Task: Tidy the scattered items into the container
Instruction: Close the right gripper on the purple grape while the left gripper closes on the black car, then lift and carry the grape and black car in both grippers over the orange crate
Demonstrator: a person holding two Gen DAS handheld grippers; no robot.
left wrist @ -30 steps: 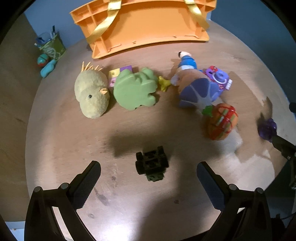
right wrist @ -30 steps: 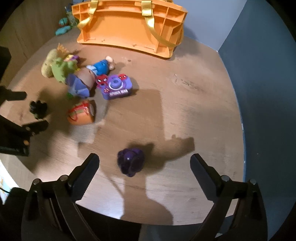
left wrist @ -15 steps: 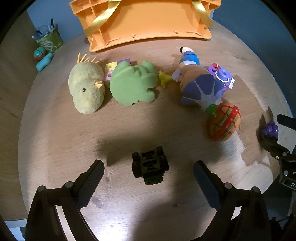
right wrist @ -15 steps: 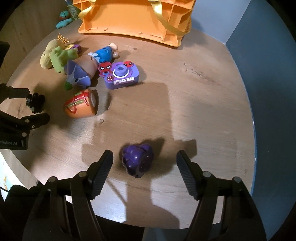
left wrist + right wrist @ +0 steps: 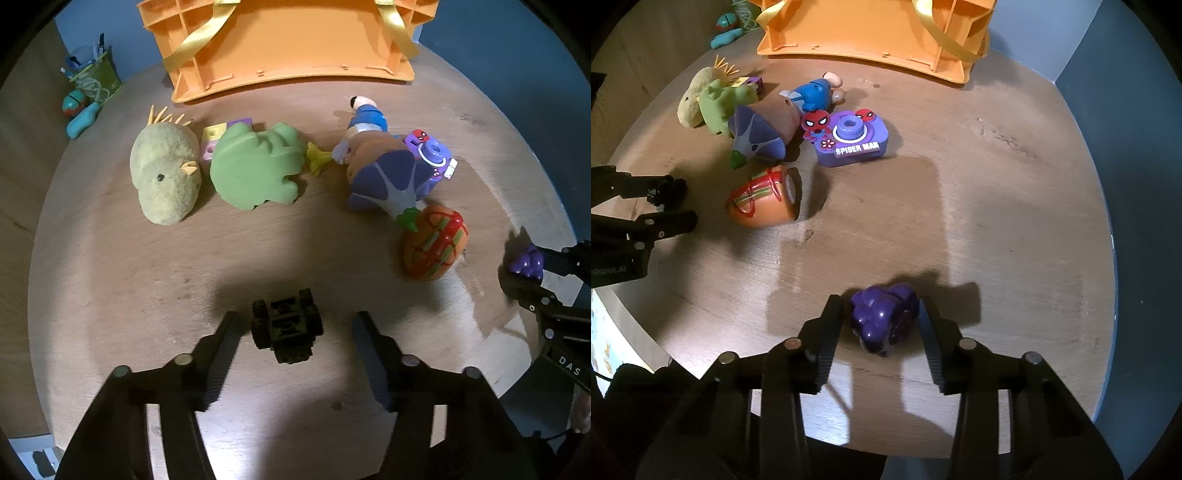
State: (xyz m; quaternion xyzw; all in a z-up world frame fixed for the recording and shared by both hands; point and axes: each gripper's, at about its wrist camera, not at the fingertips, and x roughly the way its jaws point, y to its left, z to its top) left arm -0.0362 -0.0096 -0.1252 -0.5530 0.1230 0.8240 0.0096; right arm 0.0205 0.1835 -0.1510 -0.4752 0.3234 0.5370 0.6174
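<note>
**Both grippers down at toys on the round table**

Round wooden table (image 5: 997, 184) against a blue wall, orange crate (image 5: 291, 40) with yellow straps at the far edge. Scattered in front of the crate: yellow plush (image 5: 166, 177), green frog (image 5: 258, 166) just beside it, small block (image 5: 218, 142) wedged behind the two. Further right, blue figure (image 5: 367, 118), purple-capped toy (image 5: 388, 177) and Spider-Man camera (image 5: 851, 138) bunched together, touching or nearly so. Orange striped toy (image 5: 762, 199) lying on its side just in front of that cluster. Pen cup (image 5: 92, 77) and teal bits off the table at far left.

Left gripper (image 5: 291, 328) low over the table, jaws spread wider than the black car (image 5: 286, 328) sitting between the fingertips; left pad close to the wheels, clear gap on the right. Car resting on the wood, well apart from the crate.

Right gripper (image 5: 879, 314) astride the purple grapes (image 5: 884, 317) near the table's front edge. Jaws narrowed onto the grapes, right pad apparently touching, left pad right against or a sliver off; firm clamp impossible to tell. Grapes down on the wood, far from the crate.
</note>
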